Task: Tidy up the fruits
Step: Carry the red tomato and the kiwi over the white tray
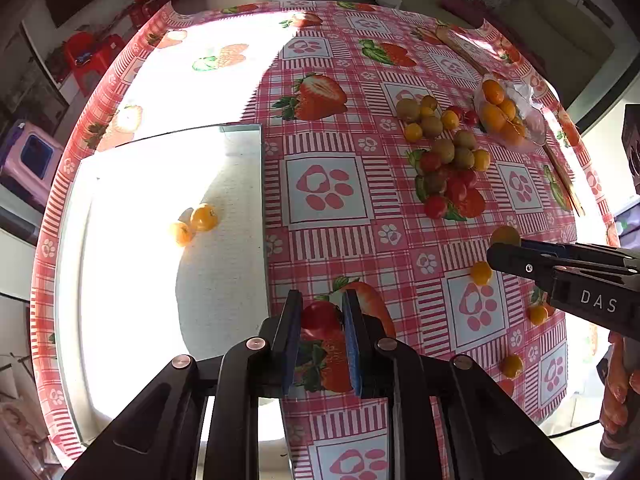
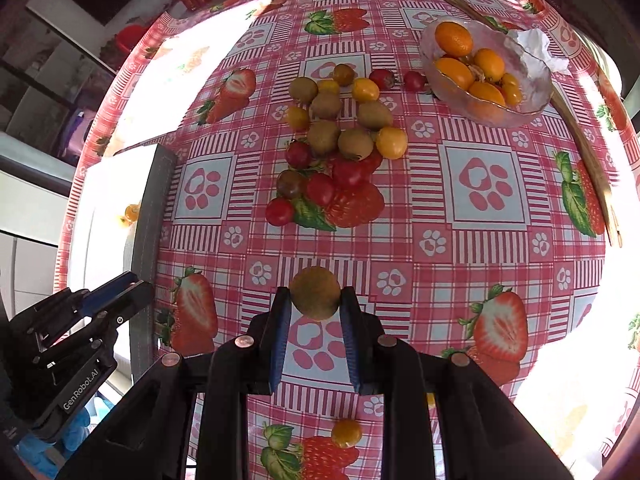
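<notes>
My left gripper (image 1: 320,312) is shut on a red cherry tomato (image 1: 319,315) above the table, just right of a white tray (image 1: 224,280) that holds two yellow tomatoes (image 1: 203,217). My right gripper (image 2: 314,300) is shut on a brown kiwi berry (image 2: 315,293) above the table's front. A pile of kiwi berries, red and yellow tomatoes (image 2: 336,140) lies mid-table; the pile also shows in the left wrist view (image 1: 444,156). A glass bowl (image 2: 532,80) of kumquats stands at the back right. The right gripper shows in the left wrist view (image 1: 500,254).
Loose yellow tomatoes lie near the front edge (image 1: 480,273), (image 1: 538,314), (image 2: 346,433). A wooden fork (image 2: 596,168) lies along the right side. Crumpled foil (image 2: 536,46) sits behind the bowl. The left gripper shows at lower left in the right wrist view (image 2: 128,292).
</notes>
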`<state>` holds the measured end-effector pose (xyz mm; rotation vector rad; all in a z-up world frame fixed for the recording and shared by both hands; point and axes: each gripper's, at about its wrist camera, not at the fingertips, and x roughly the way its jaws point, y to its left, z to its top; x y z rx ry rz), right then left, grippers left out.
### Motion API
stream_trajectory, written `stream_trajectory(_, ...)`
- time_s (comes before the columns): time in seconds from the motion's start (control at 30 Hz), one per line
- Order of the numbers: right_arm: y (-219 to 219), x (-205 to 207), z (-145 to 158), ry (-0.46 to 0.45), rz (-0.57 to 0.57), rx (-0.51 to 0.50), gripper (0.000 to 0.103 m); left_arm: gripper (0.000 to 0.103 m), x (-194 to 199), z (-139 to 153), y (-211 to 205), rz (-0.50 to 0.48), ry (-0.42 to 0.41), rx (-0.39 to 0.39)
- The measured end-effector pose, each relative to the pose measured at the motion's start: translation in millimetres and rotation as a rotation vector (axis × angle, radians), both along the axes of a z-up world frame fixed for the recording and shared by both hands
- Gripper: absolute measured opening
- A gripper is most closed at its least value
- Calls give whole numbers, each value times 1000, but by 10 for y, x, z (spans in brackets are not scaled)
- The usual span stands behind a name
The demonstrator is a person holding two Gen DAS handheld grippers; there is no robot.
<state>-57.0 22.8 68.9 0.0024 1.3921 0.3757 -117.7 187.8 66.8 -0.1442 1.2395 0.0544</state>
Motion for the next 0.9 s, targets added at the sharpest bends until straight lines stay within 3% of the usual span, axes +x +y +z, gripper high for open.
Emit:
stream_trajectory(0.33, 871, 26, 39, -1, 153, 35, 27, 22, -297, -55, 761, 181, 5, 38)
stream_trajectory(0.57, 1566, 15, 26, 22, 253, 87, 27, 22, -502, -267, 1212, 301, 51, 88)
stream_trajectory(0.9, 2163, -54, -277, 86, 350, 63, 27, 22, -616, -462, 1399, 346, 83, 116)
